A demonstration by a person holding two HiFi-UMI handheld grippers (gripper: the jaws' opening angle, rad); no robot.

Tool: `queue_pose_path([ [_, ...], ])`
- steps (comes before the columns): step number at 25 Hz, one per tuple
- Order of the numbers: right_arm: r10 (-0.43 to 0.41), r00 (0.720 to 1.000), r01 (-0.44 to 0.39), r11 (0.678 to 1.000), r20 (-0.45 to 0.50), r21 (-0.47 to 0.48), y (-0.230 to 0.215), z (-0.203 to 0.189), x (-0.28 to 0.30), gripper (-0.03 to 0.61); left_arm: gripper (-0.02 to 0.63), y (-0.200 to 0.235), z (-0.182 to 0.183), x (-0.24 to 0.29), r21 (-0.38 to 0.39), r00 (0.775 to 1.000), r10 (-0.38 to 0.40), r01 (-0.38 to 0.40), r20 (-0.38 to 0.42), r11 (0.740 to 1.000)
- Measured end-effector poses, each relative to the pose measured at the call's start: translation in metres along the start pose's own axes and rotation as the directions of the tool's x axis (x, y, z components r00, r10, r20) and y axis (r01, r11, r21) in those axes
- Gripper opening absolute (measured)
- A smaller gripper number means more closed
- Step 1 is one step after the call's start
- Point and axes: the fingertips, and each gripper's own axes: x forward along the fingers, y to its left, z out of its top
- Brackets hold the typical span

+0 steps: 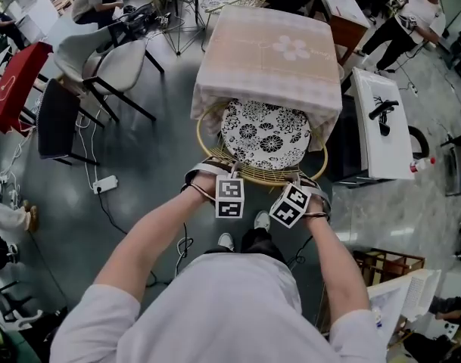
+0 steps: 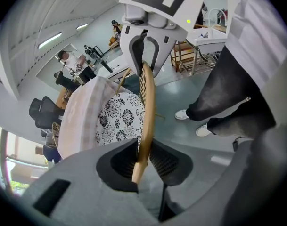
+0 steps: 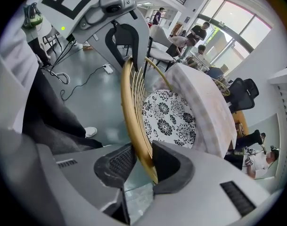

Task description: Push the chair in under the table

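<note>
A gold wire chair (image 1: 249, 174) with a black-and-white flowered cushion (image 1: 265, 133) stands with its seat partly under the square table (image 1: 269, 51), which has a pale pink cloth. Both grippers hold the chair's curved back rim on its near side. My left gripper (image 1: 207, 171) is at the rim's left part, and in the left gripper view the rim (image 2: 147, 117) runs between its pads (image 2: 167, 161). My right gripper (image 1: 309, 191) is at the rim's right part, where the rim (image 3: 134, 121) lies slanted between its pads (image 3: 169, 161). The chair's legs are hidden.
Grey chairs (image 1: 113, 59) and a black chair (image 1: 56, 119) stand to the left, with a white power strip (image 1: 105, 183) and cables on the floor. A white table (image 1: 385, 127) stands close on the right and a wooden crate (image 1: 385, 267) lower right. People work at the back.
</note>
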Motion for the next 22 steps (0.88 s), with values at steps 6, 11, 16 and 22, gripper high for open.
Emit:
queue_pose_path([
  [6, 0.012, 1.0, -0.012, 1.0, 0.01, -0.018, -0.014, -0.003, 0.005, 0.086, 0.077, 0.013, 0.004, 0.006, -0.006, 1.0, 0.001, -0.001, -0.006, 1.0],
  [11, 0.009, 1.0, -0.009, 1.0, 0.011, -0.025, -0.027, -0.004, 0.009, 0.086, 0.077, 0.024, 0.006, 0.012, -0.025, 1.0, 0.011, -0.011, -0.021, 1.0],
  [16, 0.022, 1.0, -0.022, 0.999, 0.016, -0.038, -0.035, -0.003, 0.012, 0.086, 0.077, 0.031, 0.006, 0.014, -0.016, 1.0, 0.0, -0.001, -0.024, 1.0],
  [22, 0.047, 0.998, -0.045, 0.998, 0.047, -0.035, -0.037, -0.003, 0.013, 0.086, 0.077, 0.032, 0.007, 0.016, -0.026, 1.0, -0.008, 0.007, -0.028, 1.0],
])
